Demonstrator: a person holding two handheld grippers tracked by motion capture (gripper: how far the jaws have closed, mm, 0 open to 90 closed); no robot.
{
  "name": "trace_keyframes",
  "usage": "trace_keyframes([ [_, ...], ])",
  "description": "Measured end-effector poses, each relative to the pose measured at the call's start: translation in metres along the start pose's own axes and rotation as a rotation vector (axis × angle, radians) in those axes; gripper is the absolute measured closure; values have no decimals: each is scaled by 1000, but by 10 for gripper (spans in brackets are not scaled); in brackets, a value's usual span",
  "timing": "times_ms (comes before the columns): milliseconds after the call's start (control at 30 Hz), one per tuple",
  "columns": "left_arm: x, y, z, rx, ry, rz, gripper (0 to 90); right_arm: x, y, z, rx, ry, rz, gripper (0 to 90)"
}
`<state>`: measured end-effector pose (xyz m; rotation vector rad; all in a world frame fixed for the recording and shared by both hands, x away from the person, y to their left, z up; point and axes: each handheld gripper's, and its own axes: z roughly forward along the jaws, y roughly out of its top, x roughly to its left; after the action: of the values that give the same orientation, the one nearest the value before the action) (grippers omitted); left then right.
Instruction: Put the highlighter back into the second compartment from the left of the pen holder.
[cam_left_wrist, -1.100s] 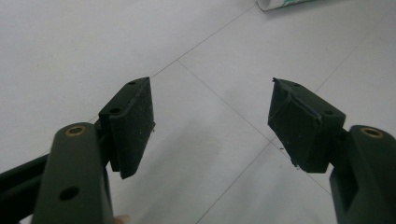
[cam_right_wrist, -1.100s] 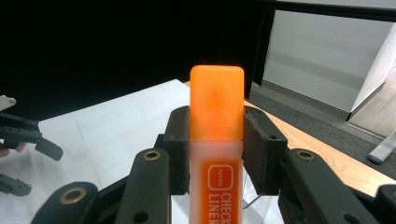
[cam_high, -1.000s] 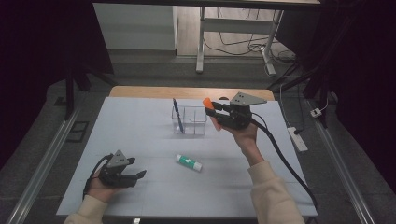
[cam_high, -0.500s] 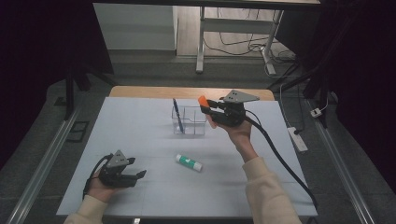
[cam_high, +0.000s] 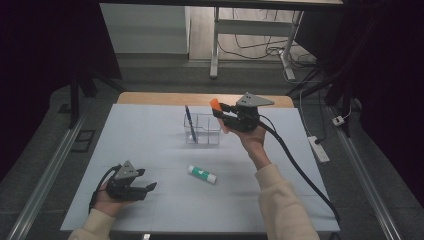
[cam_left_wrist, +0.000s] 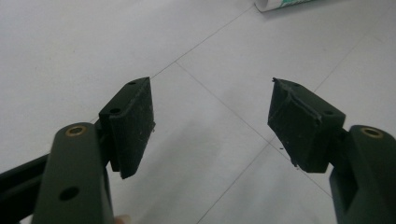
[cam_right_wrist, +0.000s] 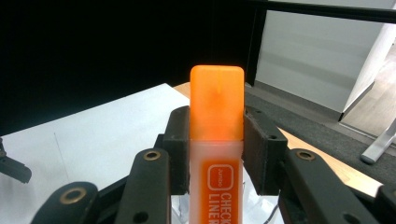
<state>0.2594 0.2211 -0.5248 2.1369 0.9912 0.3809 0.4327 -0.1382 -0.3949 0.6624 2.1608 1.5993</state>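
Right gripper (cam_high: 223, 111) pinches the orange highlighter (cam_right_wrist: 216, 121) by its body, cap clear of the jaws, and I hold it raised just above the clear organizer (cam_high: 202, 129), I judge to lower it into a compartment. Left gripper (cam_high: 145, 186) sits spread with nothing between its jaws near the glue stick (cam_high: 202, 174), which I take as its next pick.

Right tool (cam_right_wrist: 217, 154) clamps an orange highlighter (cam_right_wrist: 216, 135) — cap pointing up — above the white counter (cam_right_wrist: 93, 135).

Orange marker's (cam_right_wrist: 217, 140) lower body cut off
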Motion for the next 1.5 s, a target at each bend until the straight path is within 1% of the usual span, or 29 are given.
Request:
trace_keyframes([
  [100, 0, 0, 0, 0, -1, 1, 314, 0, 0, 5, -2, 4, 5, 641],
  [200, 1, 0, 0, -2, -3, 0, 313, -1, 0, 10, -21, 27, 32, 641],
  [367, 1, 0, 0, -2, -5, 0, 314, -3, 2, 19, -23, 19, 37, 641],
  [467, 1, 0, 1, 1, -6, 2, 314, -4, 2, 24, -46, 45, 56, 641],
  [700, 0, 1, 1, -3, -11, 5, 314, -2, 6, 37, -49, 41, 48, 641],
  [900, -1, 1, 1, -2, -11, 10, 314, 0, 7, 51, -36, 41, 27, 640],
  [1200, 0, 0, 1, -6, -13, 6, 314, -4, 3, 69, -24, 21, 44, 639],
  [1500, 1, 0, 1, -5, -15, 4, 314, -8, -8, 87, -22, 13, 71, 639],
])
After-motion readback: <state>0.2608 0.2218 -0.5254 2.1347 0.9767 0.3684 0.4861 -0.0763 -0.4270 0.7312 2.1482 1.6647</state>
